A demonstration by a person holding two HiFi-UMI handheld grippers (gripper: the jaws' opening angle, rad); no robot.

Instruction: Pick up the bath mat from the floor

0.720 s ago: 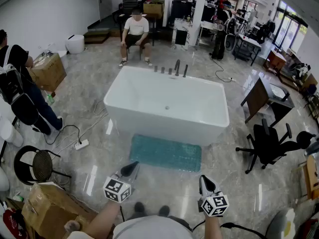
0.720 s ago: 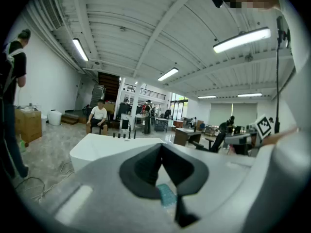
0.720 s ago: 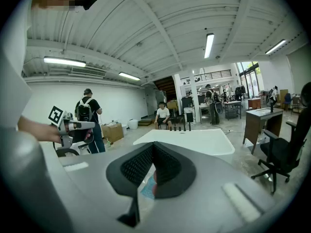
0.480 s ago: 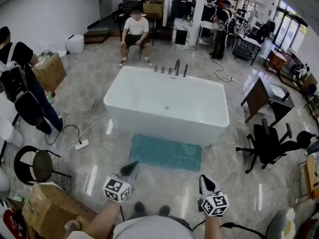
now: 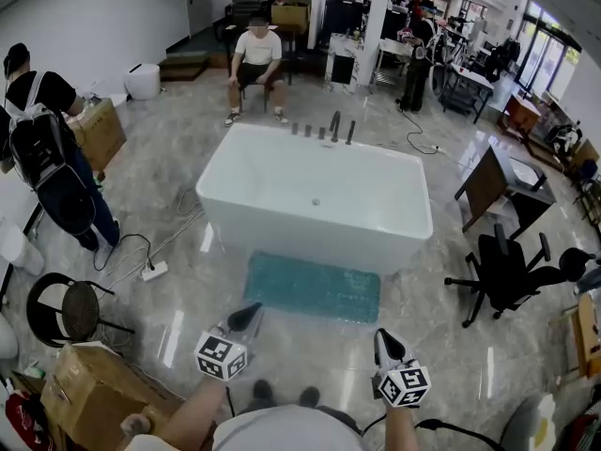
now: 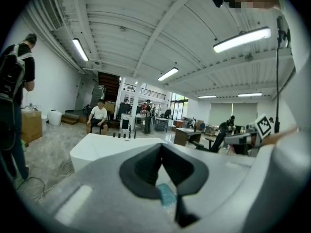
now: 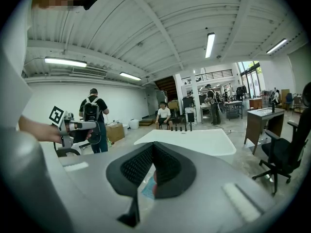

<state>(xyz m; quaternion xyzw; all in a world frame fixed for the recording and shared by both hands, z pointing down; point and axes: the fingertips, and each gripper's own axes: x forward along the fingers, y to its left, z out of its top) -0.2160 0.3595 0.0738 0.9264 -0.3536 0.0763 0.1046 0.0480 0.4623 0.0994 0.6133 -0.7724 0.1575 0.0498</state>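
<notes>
A teal bath mat (image 5: 314,288) lies flat on the marble floor, right against the near side of the white bathtub (image 5: 315,197). My left gripper (image 5: 252,314) hovers short of the mat's near left corner, jaws shut and holding nothing. Level with it, my right gripper (image 5: 383,339) hangs short of the mat's near right corner, also shut and holding nothing. In the left gripper view a sliver of the mat (image 6: 166,195) shows below the closed jaws. The right gripper view catches a bit of the mat (image 7: 147,191) the same way.
A black office chair (image 5: 507,271) stands to the right of the tub and a dark desk (image 5: 493,188) behind it. Cardboard boxes (image 5: 89,390) and a round stool (image 5: 64,312) sit near left. A person with a backpack (image 5: 47,167) stands at left; another sits beyond the tub.
The person with the backpack at the left has stepped and straightened up. Both grippers have stayed where they were.
</notes>
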